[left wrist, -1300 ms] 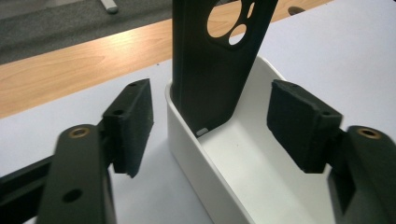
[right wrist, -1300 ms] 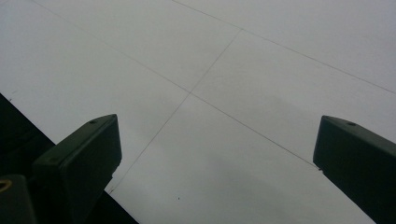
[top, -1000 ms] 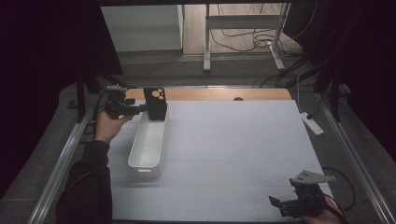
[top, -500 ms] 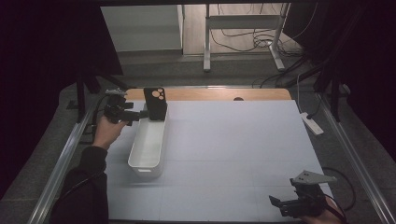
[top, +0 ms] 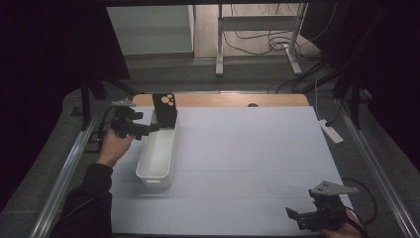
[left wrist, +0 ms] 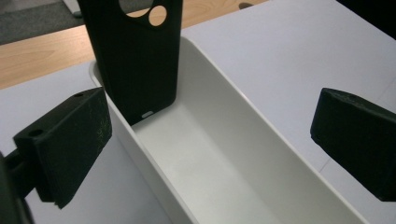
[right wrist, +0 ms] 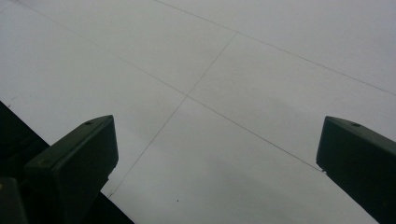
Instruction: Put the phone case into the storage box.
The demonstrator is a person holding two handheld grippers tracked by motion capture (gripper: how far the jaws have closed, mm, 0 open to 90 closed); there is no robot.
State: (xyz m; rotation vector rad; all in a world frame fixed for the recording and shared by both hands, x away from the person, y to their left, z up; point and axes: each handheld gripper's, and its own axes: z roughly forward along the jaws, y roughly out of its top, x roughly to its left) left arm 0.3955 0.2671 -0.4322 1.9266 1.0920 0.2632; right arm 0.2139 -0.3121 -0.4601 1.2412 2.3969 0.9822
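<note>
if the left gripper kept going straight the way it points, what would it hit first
Most likely the black phone case standing upright at the far end of the white bin. The left gripper is open, having just let go, and the case sits straight ahead; depth is hard to judge.

dim room, dark curtains (top: 54,44) left and right, grey floor (top: 208,79), metal stand legs (top: 257,29) with loose cables (top: 262,42) behind, white-covered table (top: 257,148), wooden far edge (top: 233,100), aluminium side rails (top: 369,148), power strip (top: 331,131)
</note>
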